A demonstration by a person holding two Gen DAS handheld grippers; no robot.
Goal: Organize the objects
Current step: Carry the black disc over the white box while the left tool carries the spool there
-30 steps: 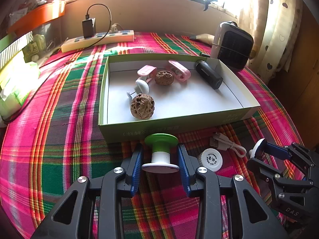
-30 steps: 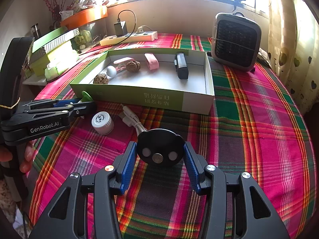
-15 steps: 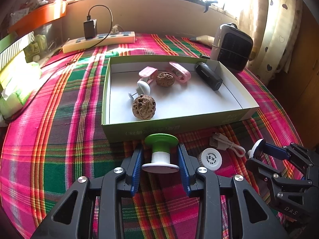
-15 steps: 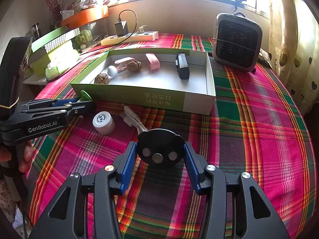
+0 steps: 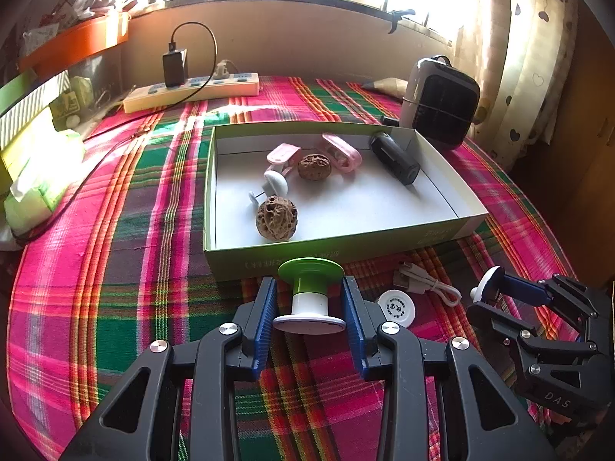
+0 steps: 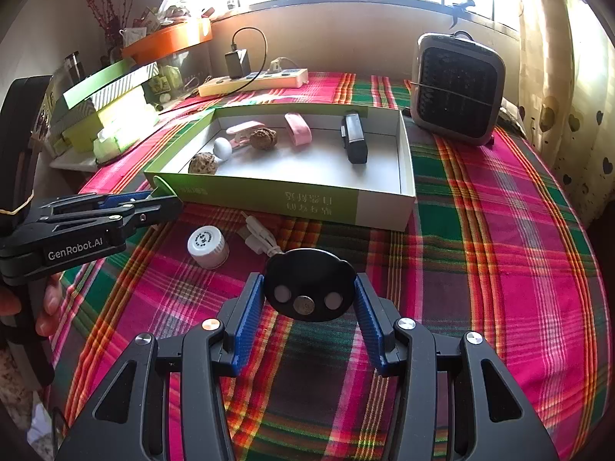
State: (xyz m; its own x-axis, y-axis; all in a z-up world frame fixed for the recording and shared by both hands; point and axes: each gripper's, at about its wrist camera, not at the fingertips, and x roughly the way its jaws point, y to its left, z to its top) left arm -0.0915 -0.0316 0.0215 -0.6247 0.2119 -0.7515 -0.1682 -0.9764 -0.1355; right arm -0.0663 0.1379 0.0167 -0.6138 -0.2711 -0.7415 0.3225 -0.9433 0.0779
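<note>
Left gripper (image 5: 309,313) clamps a green-and-white plastic spool (image 5: 310,295) (light, rigid, slick) by its white rim, the shallow green cardboard box (image 5: 442,232) at twelve o'clock; right gripper (image 6: 309,307) pinches a black disc (image 6: 310,284).

The tray's near wall (image 5: 346,247) stands straight ahead of both grippers; the white cap (image 5: 396,307) and coiled cable (image 5: 426,282) lie just before it. Inside, walnuts, pink clips and a black cylinder (image 5: 394,157) crowd the left and far parts; the tray's bare floor (image 5: 365,207) is free; the cloth (image 6: 499,249) right of the tray is clear up to the heater (image 6: 457,84).
</note>
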